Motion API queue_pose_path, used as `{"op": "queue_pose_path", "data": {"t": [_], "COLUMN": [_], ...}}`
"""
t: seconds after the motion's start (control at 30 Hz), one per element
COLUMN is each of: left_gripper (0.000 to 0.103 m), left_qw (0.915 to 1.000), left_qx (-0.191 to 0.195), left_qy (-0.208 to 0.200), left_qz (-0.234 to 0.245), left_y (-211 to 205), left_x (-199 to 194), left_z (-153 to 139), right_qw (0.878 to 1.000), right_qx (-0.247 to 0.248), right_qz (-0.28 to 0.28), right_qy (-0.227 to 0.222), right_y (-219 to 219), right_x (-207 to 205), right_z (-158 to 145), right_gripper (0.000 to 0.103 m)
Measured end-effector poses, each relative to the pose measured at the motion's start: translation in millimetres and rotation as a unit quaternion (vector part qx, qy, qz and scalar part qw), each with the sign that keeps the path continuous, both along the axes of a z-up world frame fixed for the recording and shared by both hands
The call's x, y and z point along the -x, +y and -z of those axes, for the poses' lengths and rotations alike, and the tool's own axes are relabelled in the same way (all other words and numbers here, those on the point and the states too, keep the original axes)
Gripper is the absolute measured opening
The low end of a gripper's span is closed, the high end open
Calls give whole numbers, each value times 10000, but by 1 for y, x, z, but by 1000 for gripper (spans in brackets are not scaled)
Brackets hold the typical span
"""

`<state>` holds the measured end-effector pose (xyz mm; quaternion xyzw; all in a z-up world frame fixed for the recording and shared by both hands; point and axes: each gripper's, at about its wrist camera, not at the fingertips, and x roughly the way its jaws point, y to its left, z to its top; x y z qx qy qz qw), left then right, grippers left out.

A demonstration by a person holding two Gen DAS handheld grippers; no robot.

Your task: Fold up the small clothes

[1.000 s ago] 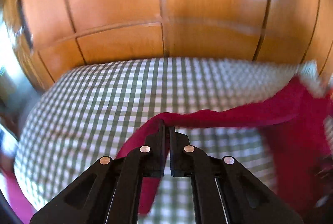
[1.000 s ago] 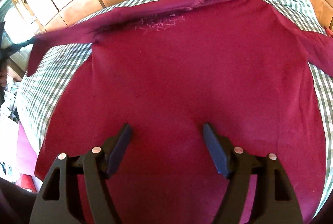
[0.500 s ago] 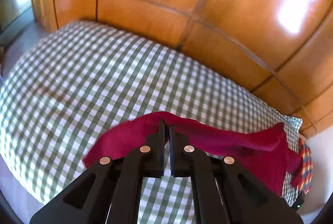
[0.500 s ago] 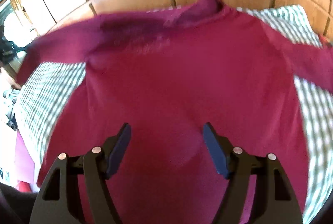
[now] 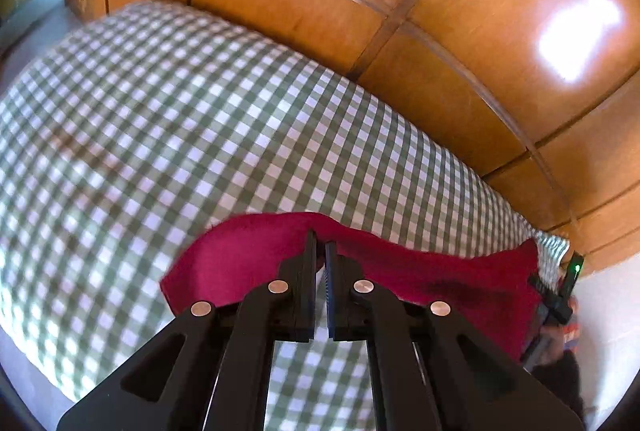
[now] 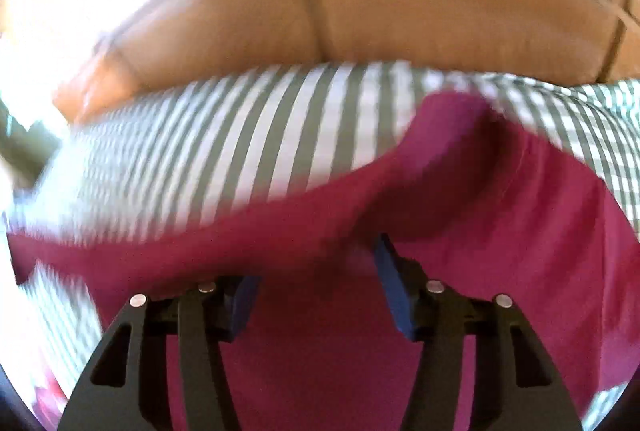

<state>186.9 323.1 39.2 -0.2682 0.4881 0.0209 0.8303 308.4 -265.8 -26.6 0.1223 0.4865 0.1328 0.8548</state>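
With the left gripper [image 5: 320,251] pinched tight on a sleeve of the red top [image 6: 500,231] spread across the checked bed [image 5: 200,111], the right gripper [image 6: 316,283], jaws half-wide, just been closing with nothing clamped, could drag the cloth askew.

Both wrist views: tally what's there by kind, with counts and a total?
Red garment: 1
Green-and-white checked cover: 1
Wooden panelled wall: 1
Hand-held gripper: 2, left hand-held gripper shut on the garment's edge, right hand-held gripper open over it
Total: 5
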Motion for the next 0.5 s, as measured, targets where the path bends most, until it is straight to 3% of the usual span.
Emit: {"op": "queue_pose_path", "data": {"t": [0.07,0.13,0.23,0.4,0.47,0.5], "left_gripper": [3,3,3,3,21,46], "left_qw": [9995,9983,9939,9895,9915,9922], "left_qx": [154,-48,-418,-737,-634,-643], "left_qy": [199,374,481,597,473,357], "left_qz": [-196,-438,-900,-1094,-1036,-1010], "left_y": [6,21,45,70,75,76], "left_x": [-14,-26,-26,9,29,42], "left_z": [11,23,33,52,56,58], "right_qw": [9988,9982,9984,9995,9992,9988], "right_qx": [-159,-160,12,162,165,189], "right_qz": [468,561,478,-2,-179,-291], "right_qy": [-27,-115,-303,-259,-304,-335], "right_y": [-14,-22,-34,-28,-20,-15], "right_x": [-8,-1,31,99,128,145], "right_z": [-5,-8,-11,5,9,9], "right_gripper": [61,64,73,74,75,76]}}
